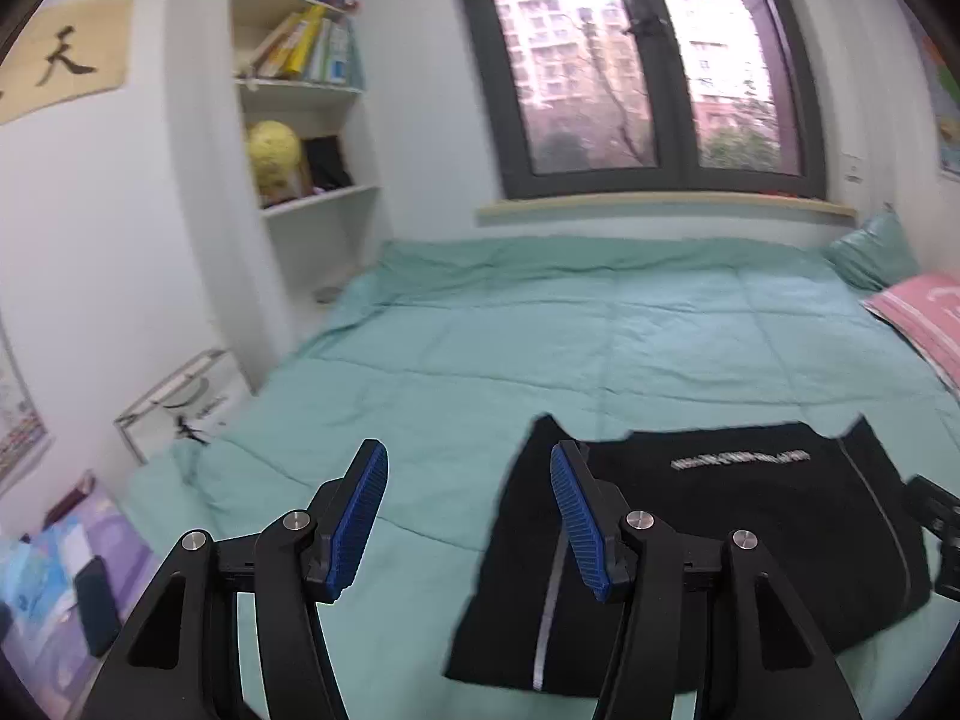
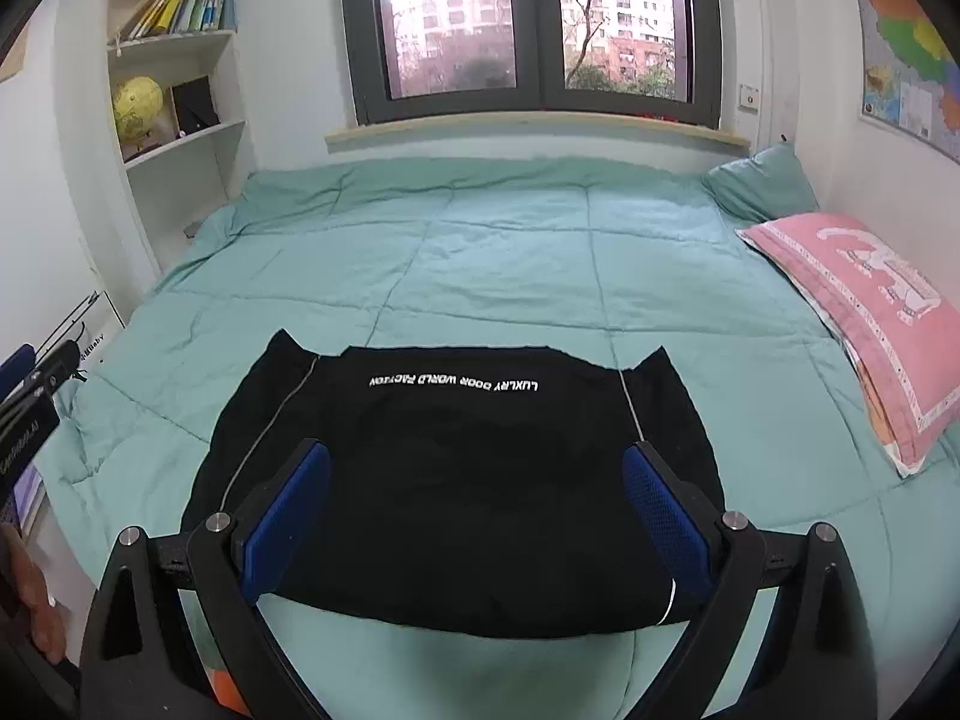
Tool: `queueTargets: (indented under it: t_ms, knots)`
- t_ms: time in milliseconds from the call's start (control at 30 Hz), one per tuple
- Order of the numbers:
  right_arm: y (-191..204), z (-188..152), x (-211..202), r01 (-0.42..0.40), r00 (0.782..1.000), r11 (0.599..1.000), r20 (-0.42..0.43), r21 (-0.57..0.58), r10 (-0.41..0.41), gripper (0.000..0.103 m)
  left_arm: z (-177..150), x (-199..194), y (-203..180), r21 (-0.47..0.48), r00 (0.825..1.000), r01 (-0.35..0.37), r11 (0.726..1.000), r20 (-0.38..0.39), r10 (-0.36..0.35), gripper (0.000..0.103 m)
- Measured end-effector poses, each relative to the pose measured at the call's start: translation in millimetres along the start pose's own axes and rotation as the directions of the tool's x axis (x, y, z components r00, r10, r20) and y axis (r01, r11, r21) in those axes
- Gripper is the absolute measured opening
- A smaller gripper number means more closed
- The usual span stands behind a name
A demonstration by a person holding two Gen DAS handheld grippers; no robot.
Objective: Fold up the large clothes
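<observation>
Both fingers point(image 2: 666, 516) spread, black garment point(image 2: 456, 480) beyond, untouched

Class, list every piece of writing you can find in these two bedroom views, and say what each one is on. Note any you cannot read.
"LUXLRY DOOR WORLD FACTION": white print, seen upside down, on the folded black garment; some letters uncertain.
"天": brushed black character on the tan scroll on the wall.
Pink pillow: large white design, not readable.
Book spines on the shelf: too small.
Wall map: labels too small.
Box beside the bed: markings blurred.
</observation>
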State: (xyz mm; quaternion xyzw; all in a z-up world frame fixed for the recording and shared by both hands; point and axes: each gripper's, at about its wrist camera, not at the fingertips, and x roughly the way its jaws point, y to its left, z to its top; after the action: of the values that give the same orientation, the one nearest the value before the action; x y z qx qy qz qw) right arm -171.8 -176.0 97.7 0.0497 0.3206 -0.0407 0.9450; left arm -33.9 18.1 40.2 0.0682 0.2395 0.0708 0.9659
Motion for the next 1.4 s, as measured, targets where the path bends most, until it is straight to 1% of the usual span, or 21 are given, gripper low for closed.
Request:
queueTargets:
  t_ms: [67, 233, 300, 567, 933, 1400]
  knots:
    - [-1.0, -2.8, 2.4, 0.001, 1.000, 1.000, -0.007, 0.000, -0.001, 0.099, -3.1, 3.7, -5.9, 0.005, 0.999, 0.037, 0.999, -0.017, -0.037, 0.058]
    - [-2.1, -10.2, 8.7, 0.006, 1.000, 1.000, -0.028, -0.001, -0.006, 0.099, -9.6, 8.6, -23.5, 0.052, 0.998, 0.049, 0.997, -0.038, -0.047, 0.058]
    - [-3.6, -13.0, 11.9, 0.006, 0.999, 1.000, -0.039, 0.001, -0.006, 0.099, -12.4, 8.7, -31.1, 0.073, 0.997, 0.065, 0.995, -0.048, -0.062, 0.058]
    - [-8.5, -21.9, 19.8, 0.002, 0.997, 1.000, -0.073, 0.012, -0.001, 0.099, -20.5, 12.6, -49.3, 0.105, 0.986, 0.136, 0.985, -0.108, -0.125, 0.058]
    - [-12.9, -26.9, 26.2, -0.009, 0.995, 1.000, -0.099, 0.028, 0.012, 0.099, -24.3, 17.6, -61.6, 0.129, 0.978, 0.169, 0.977, -0.148, -0.150, 0.058]
    - [-14.7, -28.6, 33.4, -0.014, 0.993, 0.999, -0.121, 0.035, 0.019, 0.099, -25.6, 24.0, -62.7, 0.125, 0.974, 0.167, 0.978, -0.172, -0.145, 0.058]
